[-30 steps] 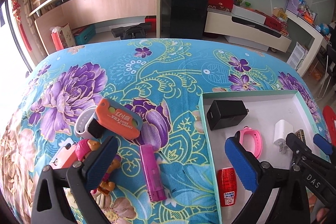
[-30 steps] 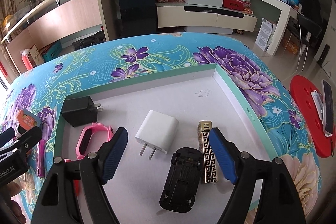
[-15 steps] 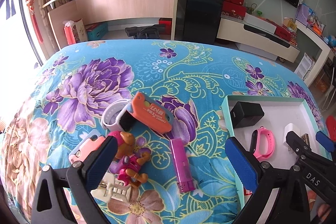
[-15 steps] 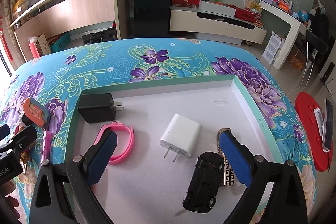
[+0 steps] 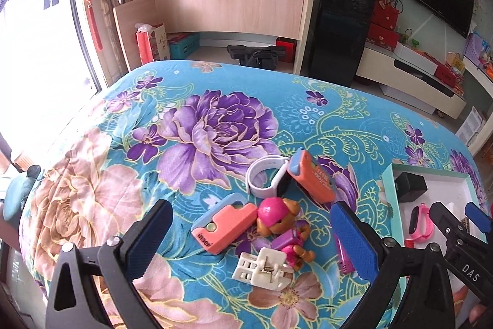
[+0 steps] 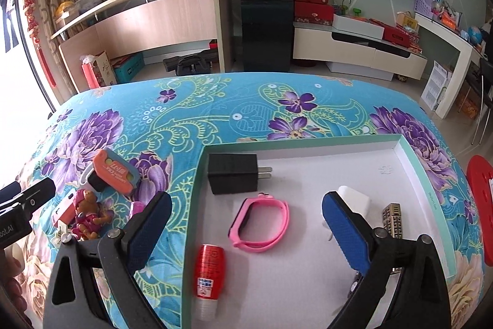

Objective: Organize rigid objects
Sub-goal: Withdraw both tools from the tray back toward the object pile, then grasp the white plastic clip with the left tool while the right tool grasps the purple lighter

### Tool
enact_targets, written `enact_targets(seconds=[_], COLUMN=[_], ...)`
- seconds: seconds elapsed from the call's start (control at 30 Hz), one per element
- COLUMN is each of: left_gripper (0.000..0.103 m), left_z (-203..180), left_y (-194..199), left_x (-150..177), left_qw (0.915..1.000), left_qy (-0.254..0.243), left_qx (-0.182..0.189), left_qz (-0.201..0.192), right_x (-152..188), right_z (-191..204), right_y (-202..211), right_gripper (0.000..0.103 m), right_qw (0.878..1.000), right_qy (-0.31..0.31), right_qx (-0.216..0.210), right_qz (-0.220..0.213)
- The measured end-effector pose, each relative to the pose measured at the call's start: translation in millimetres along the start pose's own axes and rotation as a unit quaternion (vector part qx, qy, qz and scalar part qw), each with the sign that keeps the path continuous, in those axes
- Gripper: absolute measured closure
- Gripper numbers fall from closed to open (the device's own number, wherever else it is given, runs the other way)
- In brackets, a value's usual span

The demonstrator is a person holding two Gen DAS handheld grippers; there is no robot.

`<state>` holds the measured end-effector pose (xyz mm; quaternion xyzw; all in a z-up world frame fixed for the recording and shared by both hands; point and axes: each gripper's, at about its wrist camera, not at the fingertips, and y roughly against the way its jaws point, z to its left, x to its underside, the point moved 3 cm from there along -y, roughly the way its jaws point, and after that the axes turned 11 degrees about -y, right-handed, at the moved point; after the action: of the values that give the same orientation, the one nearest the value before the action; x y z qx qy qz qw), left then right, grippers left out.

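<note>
Left gripper [image 5: 249, 239] wide and empty over the toy pile, right gripper [image 6: 246, 230] wide over the tray [image 6: 431, 193]: next, probably descend on the pink dog figure [image 5: 279, 218].

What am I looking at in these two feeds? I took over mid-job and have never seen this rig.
There is no robot arm: a person holds a two-finger clamp in each hand, each with a fisheye camera looking along its blue-padded fingers.

The left wrist view shows the left gripper, open and empty, above loose items on the floral turquoise tablecloth: a pink brown-faced puppy figure, a salmon-pink plastic case, an orange plastic case, a white watch band, a white plastic clip and a magenta stick.

The right wrist view shows the right gripper, also open and empty, over the white mint-rimmed tray. In it lie a black plug adapter, a pink wristband, a red tube, a white charger and a gold patterned block.
</note>
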<state>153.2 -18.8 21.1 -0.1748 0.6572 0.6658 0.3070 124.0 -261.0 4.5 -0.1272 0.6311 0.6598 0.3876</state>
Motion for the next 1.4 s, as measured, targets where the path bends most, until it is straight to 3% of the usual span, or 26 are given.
enact_targets(seconds=[0.23,0.57,0.7,0.97,1.17,1.4], left_gripper=[0.0,0.0,0.0,0.0,0.0,0.0], left_z=[23.8,34.4,26.4,2.8,-5.8,7.5], left_y=[-3.2,-0.3,-2.2,-16.8,-33.3,-50.7], left_x=[19.3,41.2,46.6,52.9,60.6,69.0], left_qw=[0.9995,0.9984,0.9968,0.9941,0.9931,0.9932], left_qy=[0.016,0.034,0.025,-0.015,-0.032,-0.007], left_qx=[-0.003,0.023,0.064,0.089,0.076,0.048], left_qz=[0.026,0.039,0.042,0.06,0.084,0.106], right_x=[10.4,30.9,34.1,28.4,34.2,41.0], right_z=[35.6,67.6,65.3,47.5,50.7,59.2], right_y=[-1.4,-8.5,-10.6,-10.5,-19.2,-27.1], right_gripper=[0.005,0.005,0.005,0.005,0.005,0.005], right_qw=[0.999,0.995,0.996,0.997,0.996,0.995], right_qy=[0.023,0.06,0.056,0.026,0.035,0.045], right_qx=[-0.039,-0.074,-0.071,-0.065,-0.065,-0.074], right_qz=[0.013,0.027,0.028,0.023,0.04,0.056])
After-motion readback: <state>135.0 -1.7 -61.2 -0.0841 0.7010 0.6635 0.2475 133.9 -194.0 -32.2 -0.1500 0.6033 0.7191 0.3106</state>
